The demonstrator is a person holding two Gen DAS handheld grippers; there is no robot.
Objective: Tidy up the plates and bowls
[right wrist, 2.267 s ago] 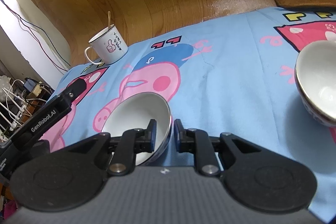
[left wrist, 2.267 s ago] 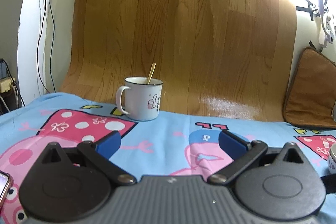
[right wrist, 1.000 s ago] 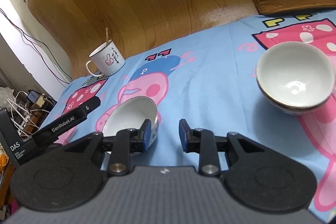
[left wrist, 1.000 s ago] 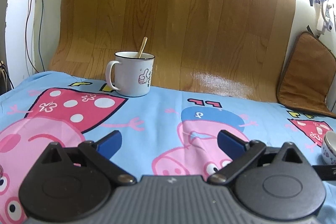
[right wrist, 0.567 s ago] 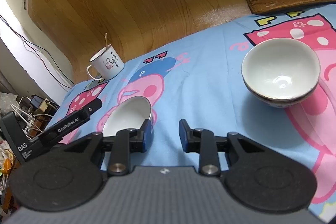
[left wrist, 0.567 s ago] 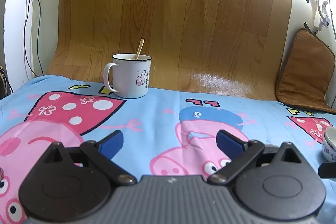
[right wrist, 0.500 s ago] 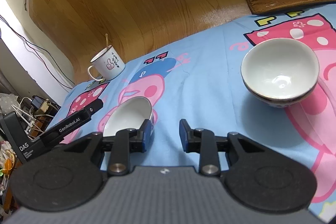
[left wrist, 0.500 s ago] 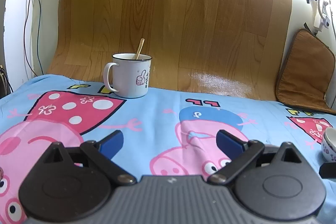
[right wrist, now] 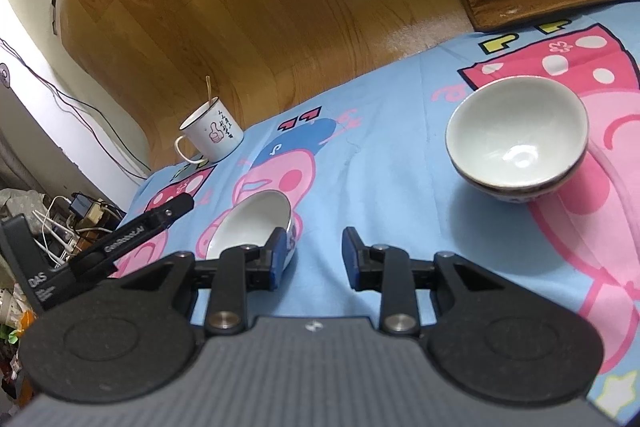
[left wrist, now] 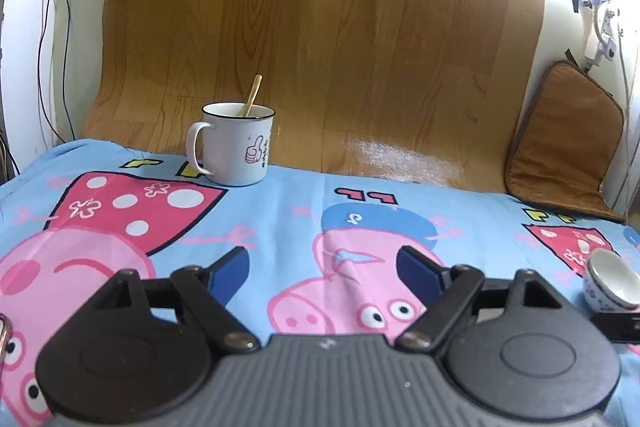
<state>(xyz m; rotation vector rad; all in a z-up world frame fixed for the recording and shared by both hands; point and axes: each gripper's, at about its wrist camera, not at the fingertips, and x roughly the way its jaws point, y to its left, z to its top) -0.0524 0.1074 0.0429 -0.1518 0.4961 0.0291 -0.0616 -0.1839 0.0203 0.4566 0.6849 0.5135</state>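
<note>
White ceramic bowl (right wrist: 256, 227) sits tilted on my blue cartoon-print cloth (right wrist: 380, 187), beside my right tool (right wrist: 312, 255), whose fingers stand apart, empty. My left tool (left wrist: 320, 267) is closing on nothing. Stacked white bowls (right wrist: 516, 143) rest farther right.

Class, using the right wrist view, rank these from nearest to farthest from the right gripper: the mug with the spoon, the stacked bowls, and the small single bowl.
1. Small single bowl: nearest, right beside the right gripper, against its left finger.
2. Stacked bowls: farther, ahead on the right side of the cloth.
3. Mug with the spoon: farthest, at the cloth's back left edge.
</note>
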